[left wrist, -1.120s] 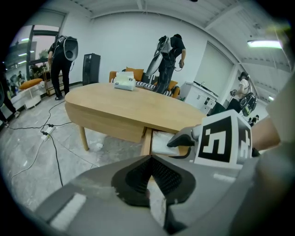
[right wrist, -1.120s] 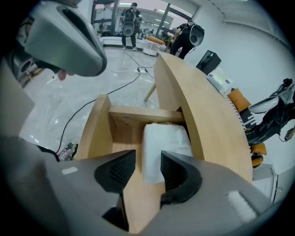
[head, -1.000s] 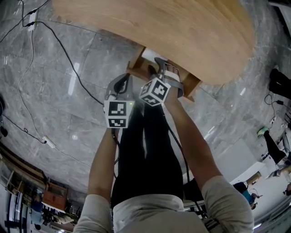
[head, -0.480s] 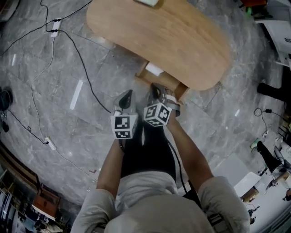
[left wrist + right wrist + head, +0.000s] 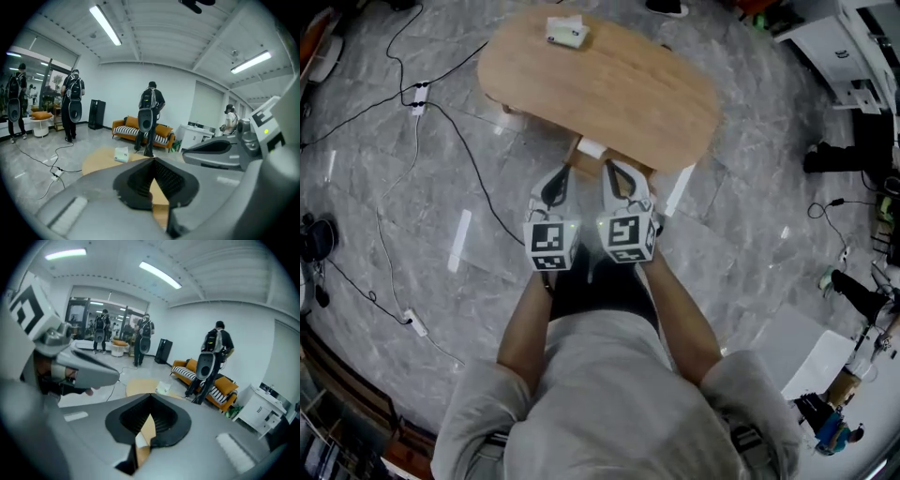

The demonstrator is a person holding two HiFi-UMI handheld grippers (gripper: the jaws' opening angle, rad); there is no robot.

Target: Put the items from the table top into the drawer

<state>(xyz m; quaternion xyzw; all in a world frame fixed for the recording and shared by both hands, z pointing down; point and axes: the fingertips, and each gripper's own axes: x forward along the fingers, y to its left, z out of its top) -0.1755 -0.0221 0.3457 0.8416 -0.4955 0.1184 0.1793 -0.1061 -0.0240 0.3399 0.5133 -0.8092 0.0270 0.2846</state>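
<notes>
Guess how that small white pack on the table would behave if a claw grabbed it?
The white pack looks small and soft-edged, so it is probably light and a bit squashy. It lies flat on the smooth wooden table, so it likely slides when pushed and won't roll.

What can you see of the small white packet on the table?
The packet is small, white with a pale green tinge, and looks like a soft wrapped pack, perhaps tissues. It lies flat near the far edge of the oval wooden table, alone; only the tabletop touches it.
</notes>
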